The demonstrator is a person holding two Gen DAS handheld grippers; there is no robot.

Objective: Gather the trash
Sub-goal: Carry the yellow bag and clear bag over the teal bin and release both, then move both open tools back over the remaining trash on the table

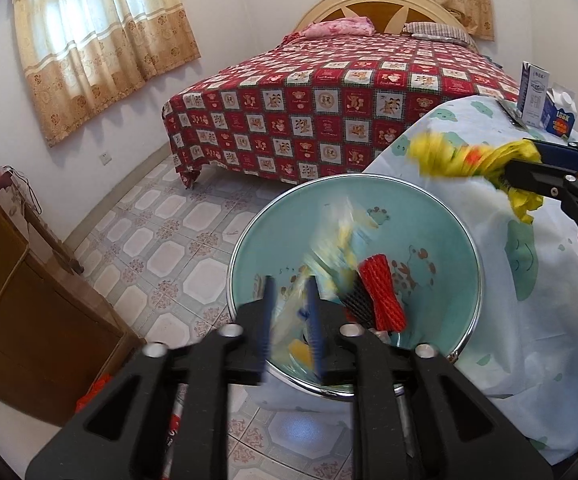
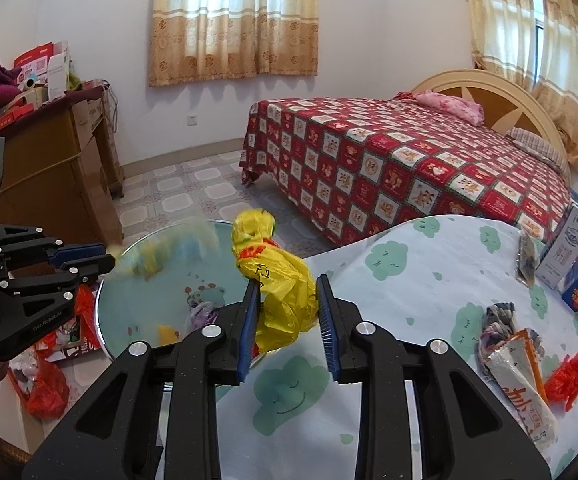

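Observation:
A round teal basin [image 1: 429, 220] with a metal rim stands beside the cloth-covered table [image 1: 529, 320]. In it lie a red foam net [image 1: 383, 292] and a black net [image 1: 355, 296]. My left gripper [image 1: 290, 316] is open over the basin, and a blurred pale wrapper [image 1: 337, 248] drops free past its pads. From the right wrist view the left gripper [image 2: 107, 258] has that wrapper [image 2: 157, 252] just off its tips. My right gripper [image 2: 287, 312] is shut on a knotted yellow plastic bag [image 2: 277, 280] at the table edge by the basin [image 2: 129, 312]. The bag [image 1: 449, 156] sticks out of that gripper [image 1: 517, 164] toward the basin.
More litter lies on the table [image 2: 409, 272]: a snack wrapper [image 2: 517, 384], a red bag [image 2: 577, 368], a crumpled wrapper [image 2: 497, 316] and two cartons [image 2: 569, 252]. A bed [image 2: 409, 160] stands behind, a wooden cabinet [image 2: 57, 168] at left, and red bags [image 2: 45, 388] on the tiled floor.

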